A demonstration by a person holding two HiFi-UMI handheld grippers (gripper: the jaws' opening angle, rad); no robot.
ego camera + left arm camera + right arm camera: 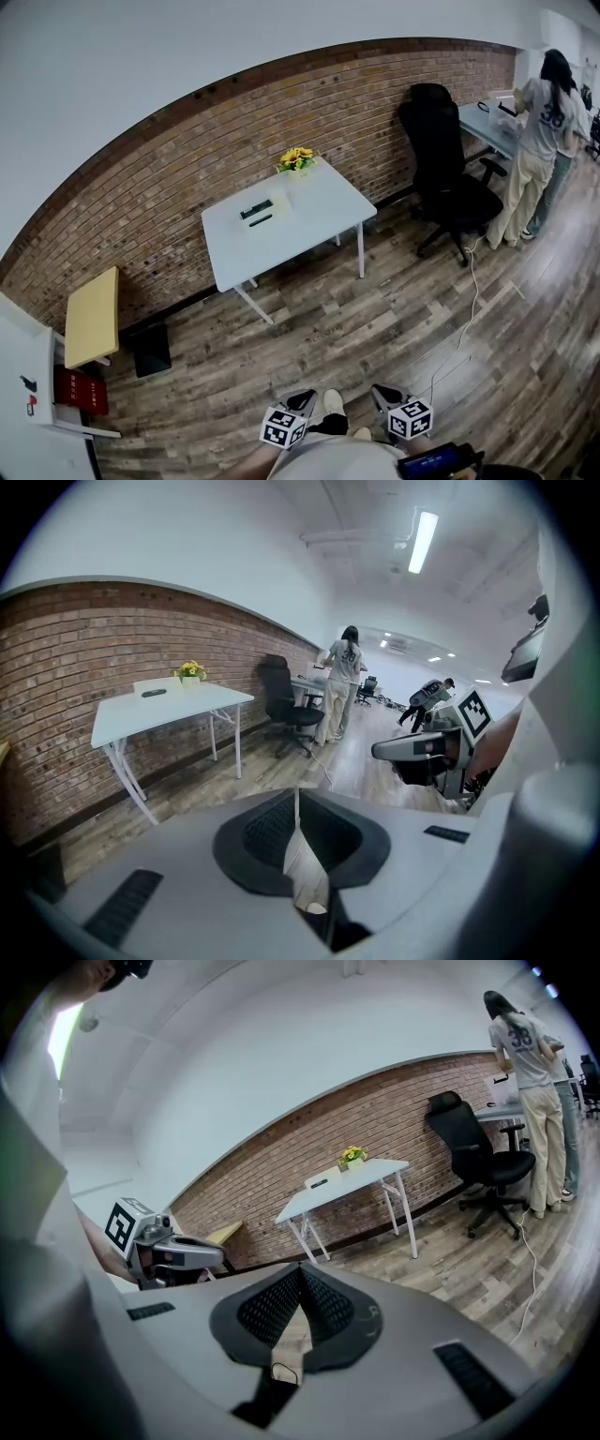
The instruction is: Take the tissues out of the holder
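A white table (300, 230) stands against the brick wall, well ahead of me. On it lies a small dark holder (256, 212) with something pale in it, next to a pot of yellow flowers (297, 158). Both grippers hang low near my body, far from the table. The left gripper (302, 401) is shut and holds nothing; in its own view the jaws (298, 794) meet, with the table (169, 705) and holder (153, 693) far off. My right gripper (382, 394) is shut and empty as well (300, 1269), pointing toward the table (347, 1185).
A black office chair (445, 159) stands right of the table. People stand at a desk (539, 141) at the far right. A white cable (473, 281) trails over the wooden floor. A yellow side table (92, 317), a black box (150, 349) and a white shelf (28, 394) are at the left.
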